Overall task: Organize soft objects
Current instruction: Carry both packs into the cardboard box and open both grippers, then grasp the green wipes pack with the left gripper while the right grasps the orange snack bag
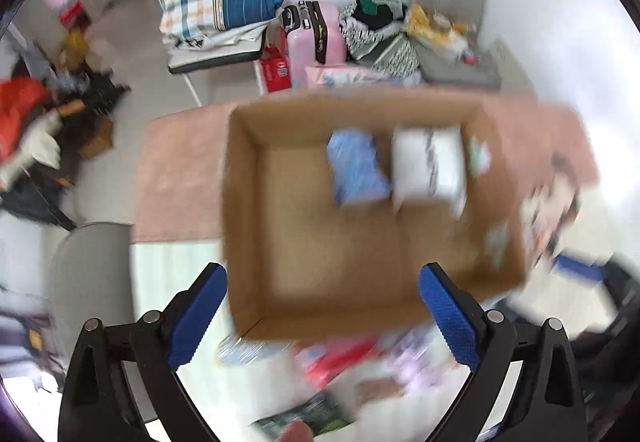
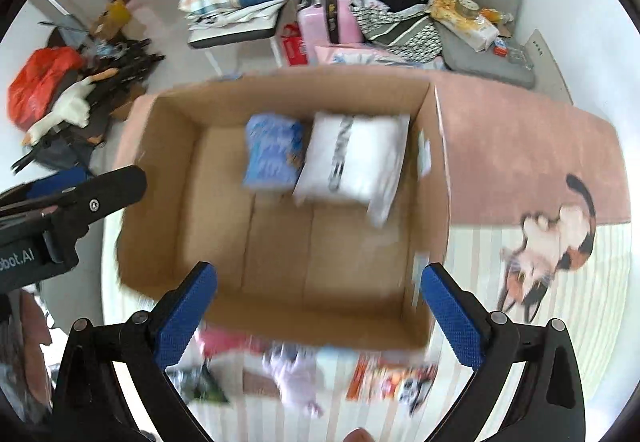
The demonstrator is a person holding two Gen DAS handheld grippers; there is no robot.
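A cardboard box [image 2: 280,209] is seen centrally on the pink rug [image 2: 520,145], with a white soft pack [image 2: 356,157] and a smaller blue pack [image 2: 272,149] side by side toward 12 o'clock inside it. Loose packets [image 2: 296,374] are left at 6 o'clock outside. These are judged light, squashy and slippery; a mid-body pinch is advised. Both the left gripper [image 1: 320,306] and right gripper [image 2: 320,306] are held wide apart, empty. Only the right view shows the cat print [image 2: 552,238] unblurred at 3 o'clock
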